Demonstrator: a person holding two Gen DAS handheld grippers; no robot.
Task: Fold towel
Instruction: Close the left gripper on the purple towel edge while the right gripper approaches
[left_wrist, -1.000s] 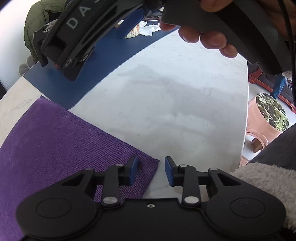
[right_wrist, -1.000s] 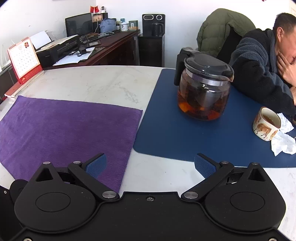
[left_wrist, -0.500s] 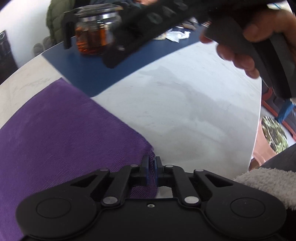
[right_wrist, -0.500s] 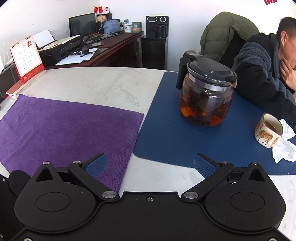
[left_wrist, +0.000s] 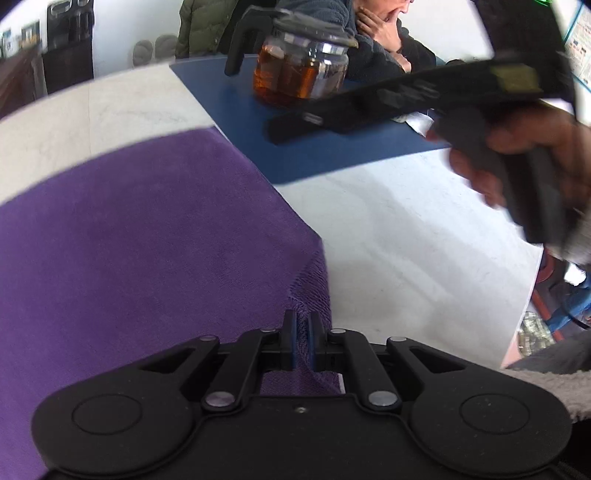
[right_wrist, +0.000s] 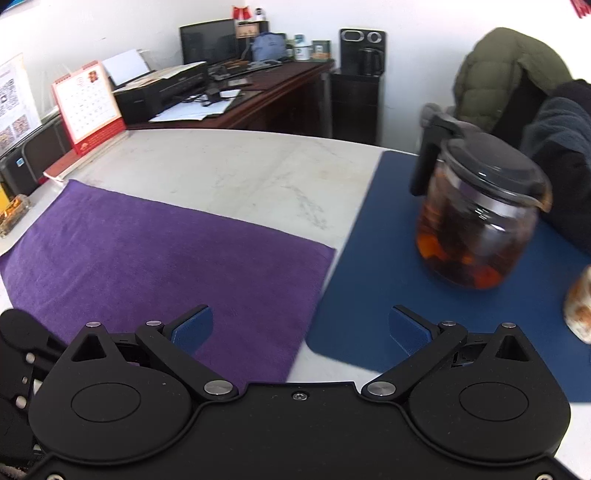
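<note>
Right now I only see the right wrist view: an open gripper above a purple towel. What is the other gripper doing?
Observer: The left gripper is shut on the towel, pinching its near corner.
Operator: Is that corner lying flat?
Observer: No, the cloth bunches into a ridge at the pinch.
Operator: Who holds the right gripper?
Observer: A hand grips its handle, holding it over the blue mat near the teapot; it looks blurred.
</note>
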